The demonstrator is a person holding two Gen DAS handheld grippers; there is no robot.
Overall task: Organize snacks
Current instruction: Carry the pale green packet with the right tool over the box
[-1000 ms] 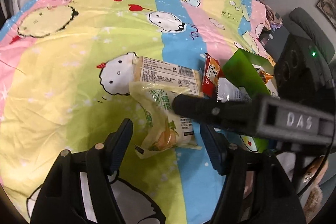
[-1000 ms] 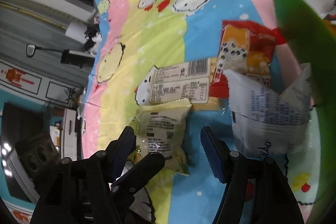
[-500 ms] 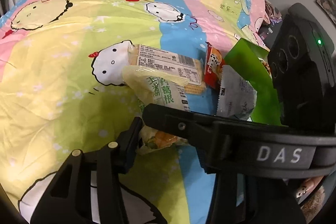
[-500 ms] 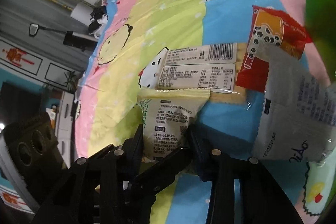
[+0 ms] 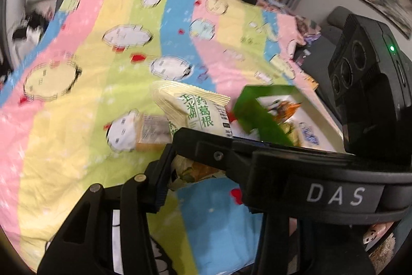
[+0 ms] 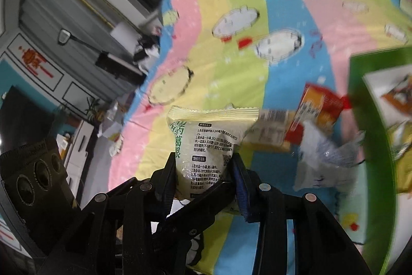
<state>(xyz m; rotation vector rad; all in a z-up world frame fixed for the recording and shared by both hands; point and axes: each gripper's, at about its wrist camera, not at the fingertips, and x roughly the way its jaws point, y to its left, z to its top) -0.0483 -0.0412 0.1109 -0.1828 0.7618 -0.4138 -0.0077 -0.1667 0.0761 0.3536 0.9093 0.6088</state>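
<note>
Right wrist view: right gripper (image 6: 206, 172), jaws closed on the pale-yellow snack packet (image 6: 211, 141); left gripper (image 5: 190, 172) likewise pinching it. Both should carry it level toward the green box (image 6: 360, 120).

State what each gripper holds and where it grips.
Both hold the same pale yellow packet by its lower part: the right gripper pinches its sides, and the left gripper closes on it beside the right one's fingers.
</note>
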